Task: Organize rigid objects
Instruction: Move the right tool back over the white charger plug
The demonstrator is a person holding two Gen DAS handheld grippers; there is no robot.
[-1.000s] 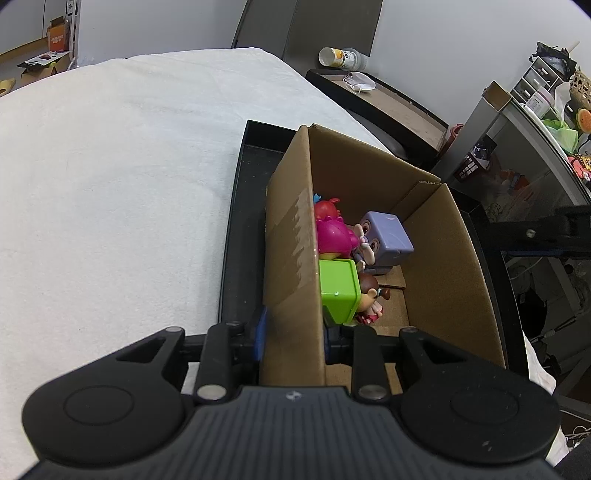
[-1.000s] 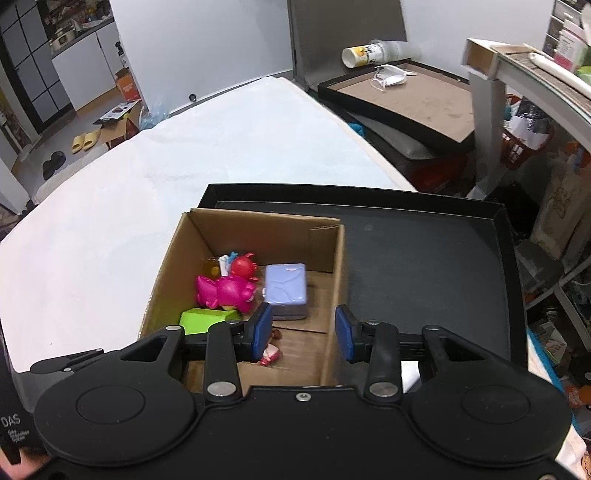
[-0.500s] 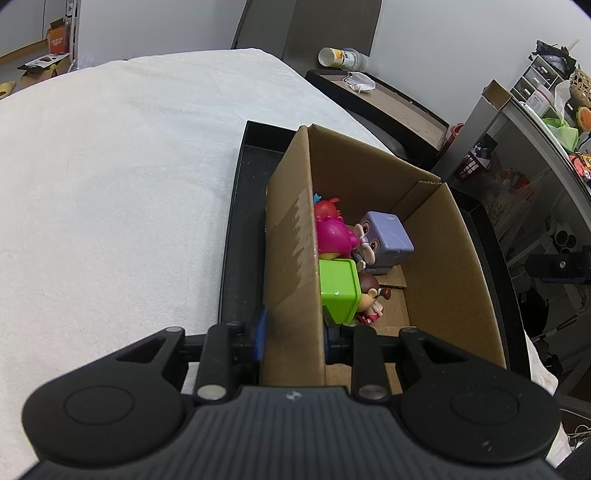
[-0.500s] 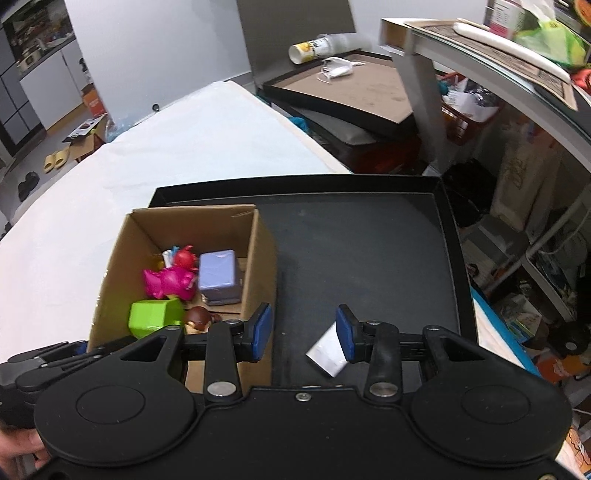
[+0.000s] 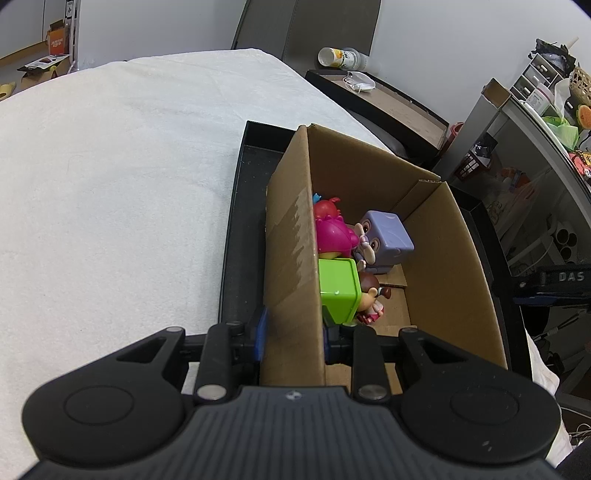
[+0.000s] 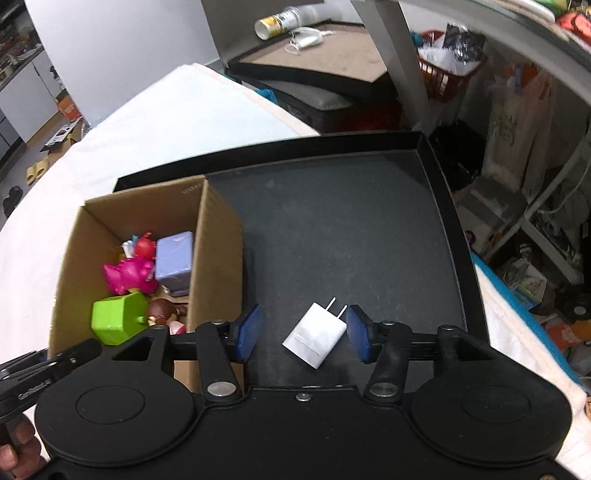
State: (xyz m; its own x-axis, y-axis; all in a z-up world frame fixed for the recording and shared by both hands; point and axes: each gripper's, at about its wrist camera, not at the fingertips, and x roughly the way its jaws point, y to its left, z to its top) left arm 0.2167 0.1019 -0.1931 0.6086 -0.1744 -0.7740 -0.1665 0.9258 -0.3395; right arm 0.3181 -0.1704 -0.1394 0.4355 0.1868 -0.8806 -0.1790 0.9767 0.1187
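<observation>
A cardboard box (image 5: 291, 236) stands on a black tray (image 6: 351, 236). In it lie a green cube toy (image 5: 340, 288), a purple cube toy (image 5: 388, 236), a pink figure (image 5: 334, 236), a red figure and a small doll. My left gripper (image 5: 293, 332) is shut on the box's near left wall. The box (image 6: 216, 236) also shows in the right wrist view. My right gripper (image 6: 303, 334) is open, its blue pads on either side of a white plug adapter (image 6: 316, 334) lying on the tray, not touching it.
The tray rests on a white cloth-covered table (image 5: 110, 184). Behind it are a second black tray (image 6: 314, 59) with a mask and a tipped bottle (image 6: 280, 22). Cluttered shelves and a red basket (image 6: 443, 77) stand on the right.
My right gripper has swung right from above the box to over the tray and opened wider; the white adapter now lies between its pads. The left gripper and box have not moved.
</observation>
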